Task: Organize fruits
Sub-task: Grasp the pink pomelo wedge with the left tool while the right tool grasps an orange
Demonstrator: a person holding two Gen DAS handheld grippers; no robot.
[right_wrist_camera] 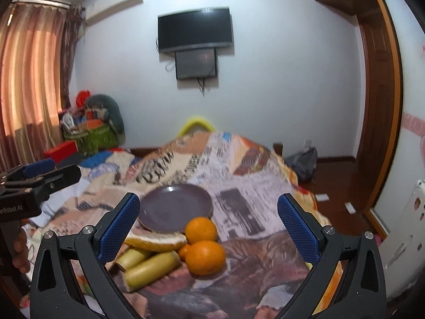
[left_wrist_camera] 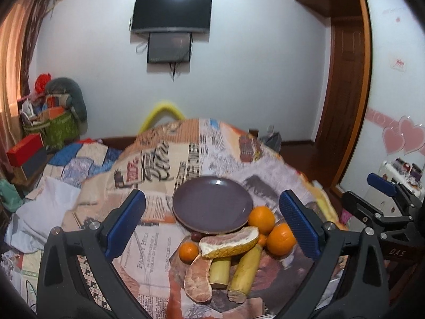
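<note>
An empty purple plate point(left_wrist_camera: 211, 204) point(right_wrist_camera: 175, 208) sits on a table covered in printed newspaper cloth. Just in front of it lies a pile of fruit: two oranges point(left_wrist_camera: 261, 219) point(left_wrist_camera: 281, 239) point(right_wrist_camera: 201, 230) point(right_wrist_camera: 205, 257), a small tangerine point(left_wrist_camera: 188, 251), two pomelo wedges point(left_wrist_camera: 229, 242) point(left_wrist_camera: 198, 279) point(right_wrist_camera: 156, 240) and two green-yellow sugarcane pieces point(left_wrist_camera: 245, 271) point(left_wrist_camera: 220, 269) point(right_wrist_camera: 151, 267). My left gripper point(left_wrist_camera: 212, 226) is open and empty, hovering above the pile. My right gripper point(right_wrist_camera: 209, 228) is open and empty, above the oranges.
The table's covered edge point(left_wrist_camera: 313, 186) drops off to the right onto a wooden floor. Cluttered bedding and boxes point(left_wrist_camera: 39, 154) lie to the left. A TV point(left_wrist_camera: 172, 13) hangs on the far wall. A wooden door frame point(right_wrist_camera: 379, 106) stands at right.
</note>
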